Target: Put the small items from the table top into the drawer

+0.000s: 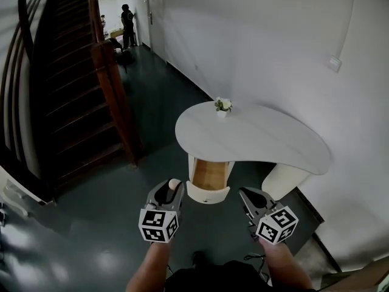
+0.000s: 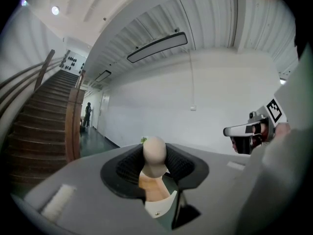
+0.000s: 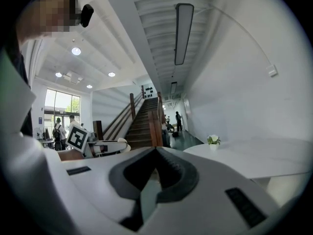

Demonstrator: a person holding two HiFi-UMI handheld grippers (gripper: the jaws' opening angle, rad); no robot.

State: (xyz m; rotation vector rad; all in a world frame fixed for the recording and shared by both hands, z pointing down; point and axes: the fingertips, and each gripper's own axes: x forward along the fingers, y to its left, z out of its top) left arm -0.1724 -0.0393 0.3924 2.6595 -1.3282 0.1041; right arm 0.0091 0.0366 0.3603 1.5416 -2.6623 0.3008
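Left gripper point(image 1: 172, 190): jaws clamped on a beige piece point(image 2: 154, 153) with a rounded head up and a narrower neck below, its long axis roughly upright between the pads. Gripper points near level.

Right gripper point(image 3: 156, 154): jaws closed tip to tip, nothing between them. It hangs to the right of the left one, at about the same depth.

Drawer point(image 1: 208, 174): pulled open toward the near side from under the table point(image 1: 267, 145), wood floor showing, white front panel nearest. No contents made out in it.

Table top: bare but for a small flower pot point(image 1: 223, 106) at the far edge, well apart from both grippers.

Key relation: the open drawer lies just ahead of, below and a little right of the left jaw tips. In the left gripper view it shows straight under the held piece. Both grippers are near the drawer front, but only the left carries anything.

Likely step: carry the piece over the front panel, above the wood floor, then release. Risk: releasing short, on the near side of the panel.
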